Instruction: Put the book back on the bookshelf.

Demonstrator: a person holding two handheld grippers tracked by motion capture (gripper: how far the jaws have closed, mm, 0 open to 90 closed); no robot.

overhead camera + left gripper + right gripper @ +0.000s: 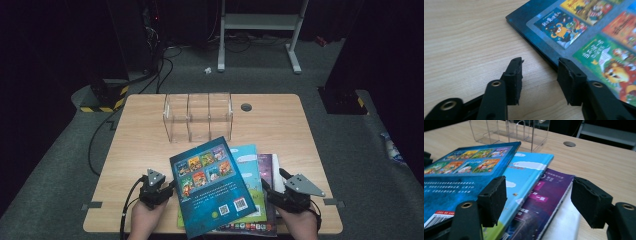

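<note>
Both grippers sit at the near edge of the wooden table (140,135), one on each side of the dark blue picture book (212,187). This book lies tilted on top of a light blue book (529,173) and a purple book (546,197), in front of the clear acrylic organizer (198,116). Left gripper (540,75) has its jaws apart at the blue book's left edge without pressing it, and right gripper (537,195) is open too, just right of the stack.
</note>
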